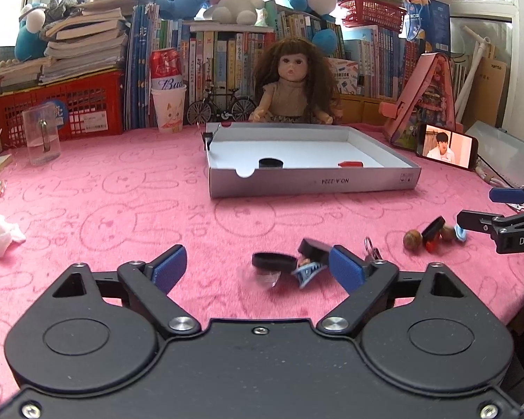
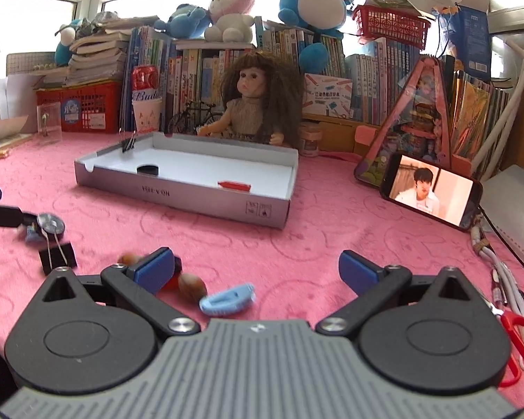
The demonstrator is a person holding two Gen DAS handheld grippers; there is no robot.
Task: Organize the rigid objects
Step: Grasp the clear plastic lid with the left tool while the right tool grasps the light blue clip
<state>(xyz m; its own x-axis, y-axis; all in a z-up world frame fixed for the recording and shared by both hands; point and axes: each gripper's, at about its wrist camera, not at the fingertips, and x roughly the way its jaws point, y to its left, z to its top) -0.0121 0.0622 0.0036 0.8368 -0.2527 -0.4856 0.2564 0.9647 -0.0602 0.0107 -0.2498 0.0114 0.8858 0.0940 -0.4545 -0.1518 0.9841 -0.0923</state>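
- Pink plush cloth printed with rabbit outlines point(image 1: 122, 192) covers the desk; books, plush toys and a long-haired doll point(image 1: 293, 80) line the back.
- A shallow grey cardboard box with a white floor point(image 1: 314, 183) lies in front of the doll; inside it are a round black lid point(image 1: 271, 163), a flat red piece point(image 1: 350, 164) and, in the far left corner, a black binder clip point(image 1: 207, 138).
- The left claw point(image 1: 258, 269) stands released, nothing pressed between its blue pads point(image 1: 346, 270); a black oval ring point(image 1: 274, 262) and a pale blue hair clip point(image 1: 305, 272) lie on the cloth between the fingers, near the right pad.
- The right claw point(image 2: 255, 269) is also released; a light blue oval plastic piece point(image 2: 227, 298) lies between its fingers, and a brown nut point(image 2: 192, 286) lies just beside the left pad.
- A phone showing a video point(image 2: 433, 188) leans to the right of the box.
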